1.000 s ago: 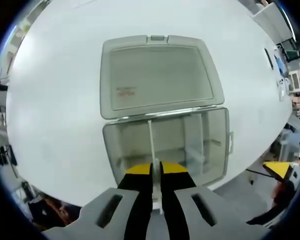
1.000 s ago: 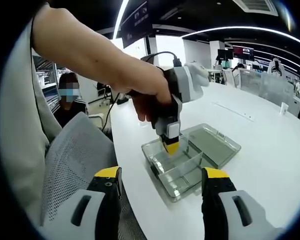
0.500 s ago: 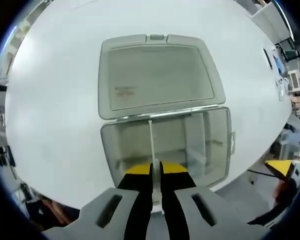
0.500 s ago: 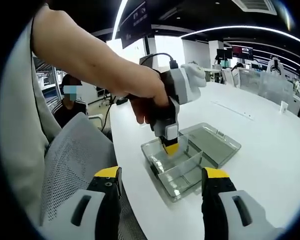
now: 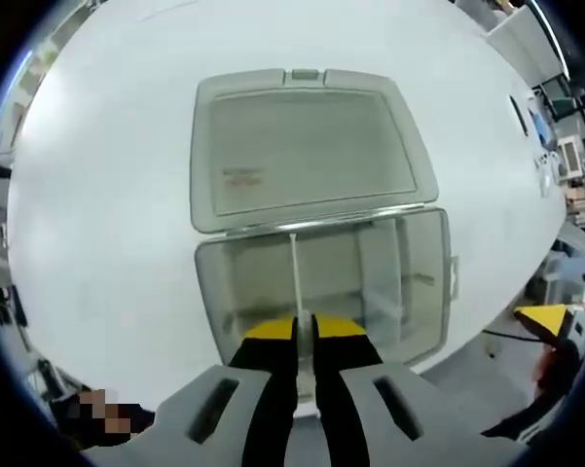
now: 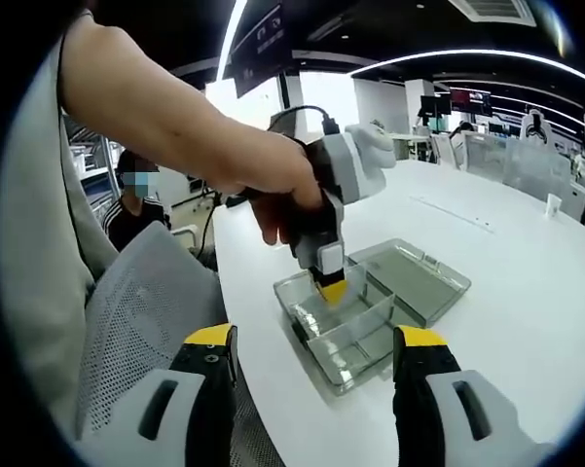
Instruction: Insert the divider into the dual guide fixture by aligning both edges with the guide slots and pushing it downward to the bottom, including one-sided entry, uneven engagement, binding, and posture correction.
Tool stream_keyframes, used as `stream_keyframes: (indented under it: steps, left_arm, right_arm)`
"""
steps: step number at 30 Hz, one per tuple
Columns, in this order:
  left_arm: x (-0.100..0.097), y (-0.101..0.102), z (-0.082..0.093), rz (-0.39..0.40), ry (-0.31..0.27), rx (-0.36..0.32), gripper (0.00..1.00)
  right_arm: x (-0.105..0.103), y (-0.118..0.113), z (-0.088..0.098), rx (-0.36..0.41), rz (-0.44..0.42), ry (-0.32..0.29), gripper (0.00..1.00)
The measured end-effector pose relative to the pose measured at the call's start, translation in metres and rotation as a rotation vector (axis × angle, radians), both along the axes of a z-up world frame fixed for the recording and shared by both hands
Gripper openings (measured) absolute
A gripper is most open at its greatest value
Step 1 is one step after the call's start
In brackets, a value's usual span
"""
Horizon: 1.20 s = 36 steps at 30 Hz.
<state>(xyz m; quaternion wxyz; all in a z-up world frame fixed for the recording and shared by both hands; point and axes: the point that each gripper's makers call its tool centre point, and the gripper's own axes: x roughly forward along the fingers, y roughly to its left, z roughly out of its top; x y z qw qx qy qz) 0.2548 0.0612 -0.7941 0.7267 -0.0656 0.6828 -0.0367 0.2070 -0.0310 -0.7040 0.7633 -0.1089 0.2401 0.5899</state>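
Presently, items as seen:

1. Clear plastic organiser box [image 5: 321, 282], standing on the white table [image 5: 107, 195]. Its lid [image 5: 307, 146] is thrown fully back and lies flat on the tabletop beyond the tray, joined along the hinge edge. The tray is split into compartments by fixed translucent walls. In the right gripper view the same box [image 6: 355, 316] sits near the table's front edge.

2. Divider [image 5: 296, 282], a thin pale translucent strip. It stands on edge inside the tray, running from the hinge-side wall toward the near wall, roughly square to both. How far down its edges sit in the guide slots cannot be told.

3. Left gripper [image 5: 305, 336], yellow-tipped and black-padded, jaws drawn nearly together and pinching the near end of the divider between them. In the right gripper view it [image 6: 332, 289] points straight down into the tray, held by a person's hand [image 6: 277, 190].

4. Right gripper [image 6: 311, 365], jaws spread wide with nothing between them, held off the table's edge on the near side, well apart from the box.

5. Grey mesh chair [image 6: 146, 311], beside the table at left.
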Motion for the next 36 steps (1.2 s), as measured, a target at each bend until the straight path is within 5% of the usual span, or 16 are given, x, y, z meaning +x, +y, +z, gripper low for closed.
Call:
stream_keyframes:
  steps: [36]
  left_arm:
    - [0.0, -0.002, -0.021, -0.044, 0.017, 0.041, 0.02]
  right_arm:
    - [0.002, -0.009, -0.003, -0.019, -0.014, 0.01, 0.62]
